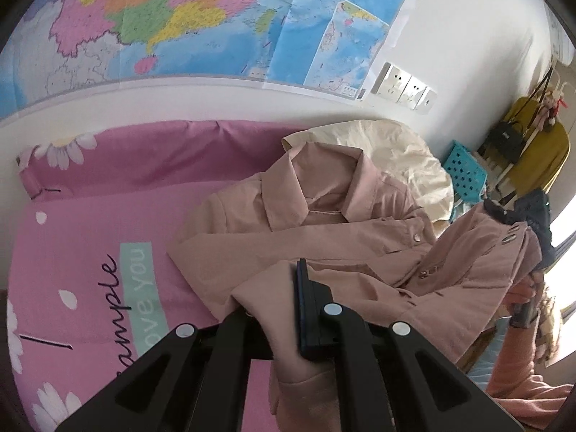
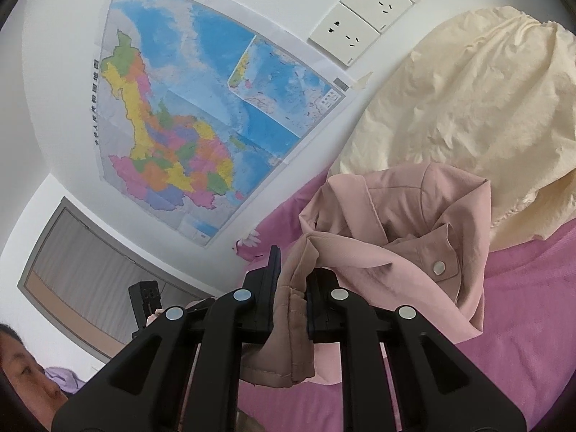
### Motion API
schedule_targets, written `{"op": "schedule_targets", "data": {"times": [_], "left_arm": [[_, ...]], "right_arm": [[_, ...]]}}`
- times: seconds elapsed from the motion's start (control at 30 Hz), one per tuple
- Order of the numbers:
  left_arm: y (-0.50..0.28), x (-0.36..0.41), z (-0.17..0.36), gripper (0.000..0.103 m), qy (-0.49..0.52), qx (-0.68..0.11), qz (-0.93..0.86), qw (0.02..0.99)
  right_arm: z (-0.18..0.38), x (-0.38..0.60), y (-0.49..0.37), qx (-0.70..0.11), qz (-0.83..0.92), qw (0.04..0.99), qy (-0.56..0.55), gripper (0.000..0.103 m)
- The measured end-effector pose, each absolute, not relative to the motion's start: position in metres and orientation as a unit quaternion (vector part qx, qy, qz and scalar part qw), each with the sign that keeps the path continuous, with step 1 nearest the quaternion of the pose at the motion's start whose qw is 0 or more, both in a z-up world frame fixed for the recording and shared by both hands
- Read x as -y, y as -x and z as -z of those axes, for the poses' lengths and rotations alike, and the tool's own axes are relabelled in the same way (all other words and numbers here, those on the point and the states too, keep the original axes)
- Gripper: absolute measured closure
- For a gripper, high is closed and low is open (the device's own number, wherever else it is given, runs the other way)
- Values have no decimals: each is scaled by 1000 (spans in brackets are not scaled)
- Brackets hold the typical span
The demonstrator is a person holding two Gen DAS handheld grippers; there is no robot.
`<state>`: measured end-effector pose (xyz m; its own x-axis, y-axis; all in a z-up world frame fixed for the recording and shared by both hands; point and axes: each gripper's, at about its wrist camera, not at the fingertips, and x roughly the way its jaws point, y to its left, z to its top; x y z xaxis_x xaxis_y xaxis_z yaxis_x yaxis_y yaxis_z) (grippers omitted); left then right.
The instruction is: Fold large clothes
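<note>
A dusty pink coat [image 1: 324,223] with snap buttons lies on the pink bed cover [image 1: 82,252], collar toward the wall. My left gripper [image 1: 277,302] is shut on a fold of the coat's lower part. In the right wrist view the coat [image 2: 406,230] is bunched up and lifted. My right gripper [image 2: 293,280] is shut on a thick stitched edge of it, which hangs down between the fingers [image 2: 273,270].
A cream pillow [image 1: 392,151] lies against the wall behind the coat; it also shows in the right wrist view [image 2: 468,108]. A map [image 1: 187,18] and wall sockets [image 1: 403,86] are above the bed. A teal crate [image 1: 464,169] and a rack with bags [image 1: 529,136] stand at the right.
</note>
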<state>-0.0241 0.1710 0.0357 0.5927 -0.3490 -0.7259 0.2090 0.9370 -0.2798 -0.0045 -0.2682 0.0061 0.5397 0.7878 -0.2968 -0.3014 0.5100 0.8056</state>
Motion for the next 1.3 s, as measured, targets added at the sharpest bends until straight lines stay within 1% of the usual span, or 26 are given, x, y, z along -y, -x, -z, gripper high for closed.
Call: {"op": "schedule_targets", "data": {"times": [0.33,0.77,0.93,1.3], "left_arm": [[13,-166,-40,98,54,-423,155,891],[-9,-172,-35,98,59,-430,146,889],[-23,-175,-32,98,64,-441,141,884],[-60,-186,-14,98,79,-474,113,870]], "right_arm": [[-6,265,-7,-343,-329,802,-362,91],[1,265,-30,-357,-305,801,-371,89],[3,263,-41,-366,-297,801,-369,89],[20,266,-76,-387,-263,797,-382,84]]}}
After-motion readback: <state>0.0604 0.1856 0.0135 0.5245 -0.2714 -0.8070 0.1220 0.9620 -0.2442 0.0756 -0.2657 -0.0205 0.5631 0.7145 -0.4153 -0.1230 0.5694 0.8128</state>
